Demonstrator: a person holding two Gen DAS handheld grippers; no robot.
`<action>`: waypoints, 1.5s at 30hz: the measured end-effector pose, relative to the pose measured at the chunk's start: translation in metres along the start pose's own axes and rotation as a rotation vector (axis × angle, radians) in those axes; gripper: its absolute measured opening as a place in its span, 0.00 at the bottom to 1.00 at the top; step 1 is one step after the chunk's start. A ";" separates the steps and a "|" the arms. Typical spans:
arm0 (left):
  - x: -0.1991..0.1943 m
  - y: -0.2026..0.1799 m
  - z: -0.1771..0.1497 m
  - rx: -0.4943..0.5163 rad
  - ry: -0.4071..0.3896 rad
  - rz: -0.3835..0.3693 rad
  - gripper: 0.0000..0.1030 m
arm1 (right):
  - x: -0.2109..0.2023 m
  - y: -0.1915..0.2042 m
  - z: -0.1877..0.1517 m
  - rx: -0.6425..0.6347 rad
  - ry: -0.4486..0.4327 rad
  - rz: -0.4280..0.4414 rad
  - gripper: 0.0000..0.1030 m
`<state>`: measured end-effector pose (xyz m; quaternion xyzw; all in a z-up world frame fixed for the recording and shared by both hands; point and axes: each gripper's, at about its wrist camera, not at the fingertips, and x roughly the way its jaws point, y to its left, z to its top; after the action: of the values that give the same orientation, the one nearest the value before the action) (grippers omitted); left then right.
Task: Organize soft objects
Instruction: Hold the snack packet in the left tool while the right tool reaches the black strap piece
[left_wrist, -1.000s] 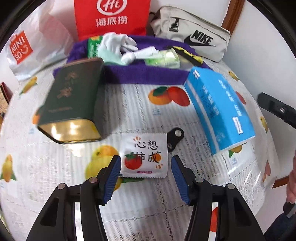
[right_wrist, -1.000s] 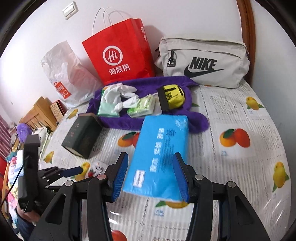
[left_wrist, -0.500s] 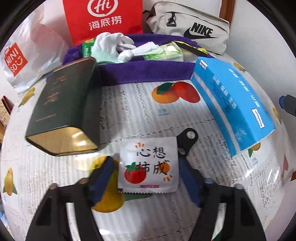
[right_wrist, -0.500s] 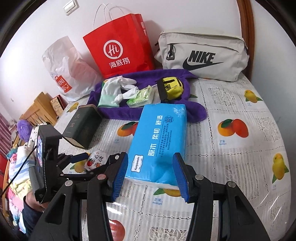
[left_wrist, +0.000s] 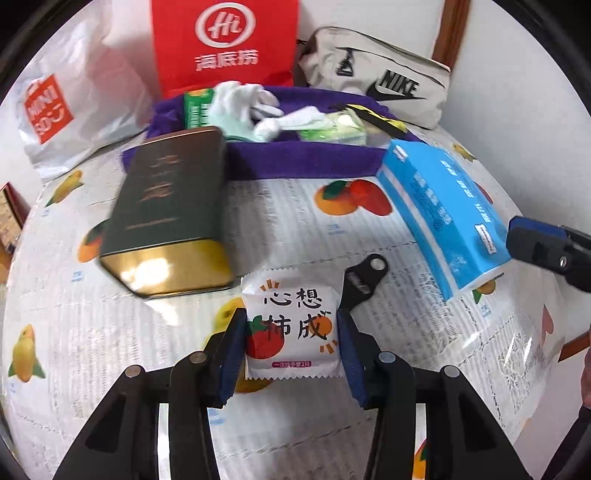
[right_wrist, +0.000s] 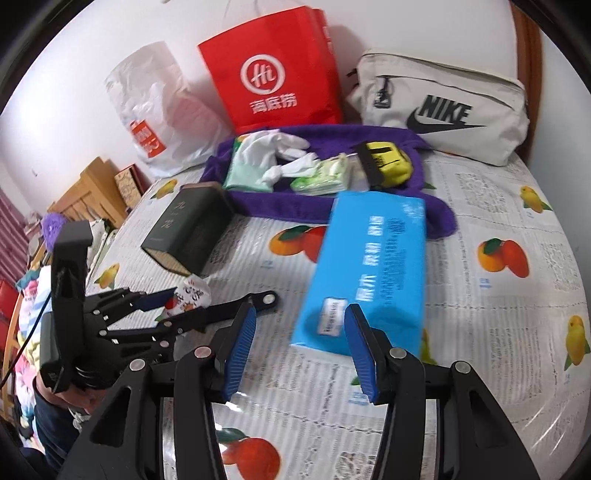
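Observation:
A small white packet (left_wrist: 291, 328) with a tomato print lies on the fruit-patterned tablecloth. My left gripper (left_wrist: 290, 350) has closed its blue pads against both sides of it; it also shows in the right wrist view (right_wrist: 184, 299). A blue tissue pack (right_wrist: 369, 269) lies in the middle, also seen in the left wrist view (left_wrist: 443, 206). My right gripper (right_wrist: 299, 350) is open and empty, just in front of the pack's near end. A purple towel (right_wrist: 280, 210) at the back holds white gloves (right_wrist: 273, 147), green wipes (right_wrist: 321, 177) and a yellow pouch (right_wrist: 388, 166).
A dark green tin (left_wrist: 170, 210) lies left of the packet. A red paper bag (right_wrist: 273, 70), a white plastic bag (right_wrist: 159, 110) and a beige Nike bag (right_wrist: 443, 107) stand along the back wall. A black metal part (left_wrist: 364, 273) lies by the packet.
My left gripper moved forward around the white packet and its jaws closed in on it. My right gripper moved closer to the blue tissue pack, staying open.

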<state>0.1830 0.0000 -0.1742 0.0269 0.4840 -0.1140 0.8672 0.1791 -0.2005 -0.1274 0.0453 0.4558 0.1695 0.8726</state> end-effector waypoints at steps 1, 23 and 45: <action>-0.003 0.005 -0.001 -0.008 -0.004 0.011 0.44 | 0.002 0.004 0.000 -0.007 0.004 0.006 0.48; -0.022 0.099 -0.026 -0.161 -0.034 0.065 0.44 | 0.091 0.099 -0.008 -0.054 0.060 -0.062 0.48; -0.008 0.117 -0.026 -0.205 -0.029 -0.001 0.44 | 0.124 0.098 -0.002 -0.050 0.088 -0.140 0.54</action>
<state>0.1833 0.1190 -0.1888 -0.0636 0.4804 -0.0647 0.8723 0.2183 -0.0665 -0.2022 -0.0161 0.4916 0.1210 0.8622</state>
